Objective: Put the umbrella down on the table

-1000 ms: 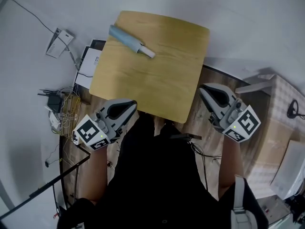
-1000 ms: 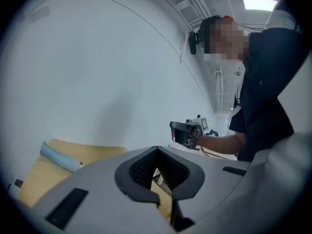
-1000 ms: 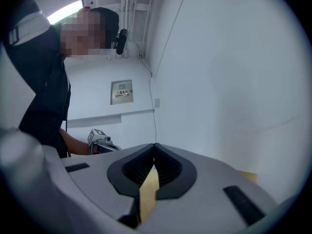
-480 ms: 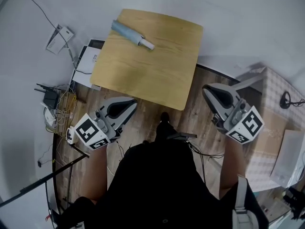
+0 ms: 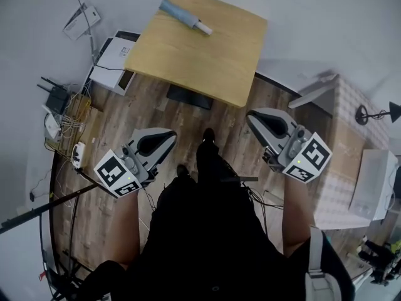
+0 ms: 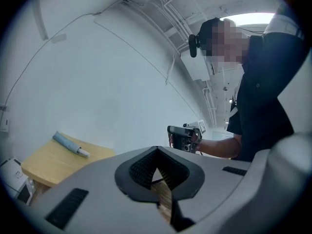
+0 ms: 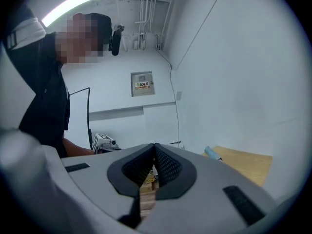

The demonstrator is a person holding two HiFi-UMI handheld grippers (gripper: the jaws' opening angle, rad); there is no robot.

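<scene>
Umbrella (image 5: 185, 16), folded pale-blue, white handle | flat on light wooden counter (image 5: 207, 58) | we judge task done, nothing left | left claw (image 5: 158, 142), right claw (image 5: 264, 121) pressed together, empty.

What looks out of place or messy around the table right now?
Nothing is spilled or damaged. The umbrella lies askew near the far edge of the table, fully on it. The only mess is a tangle of cables on the floor beside it.
</scene>
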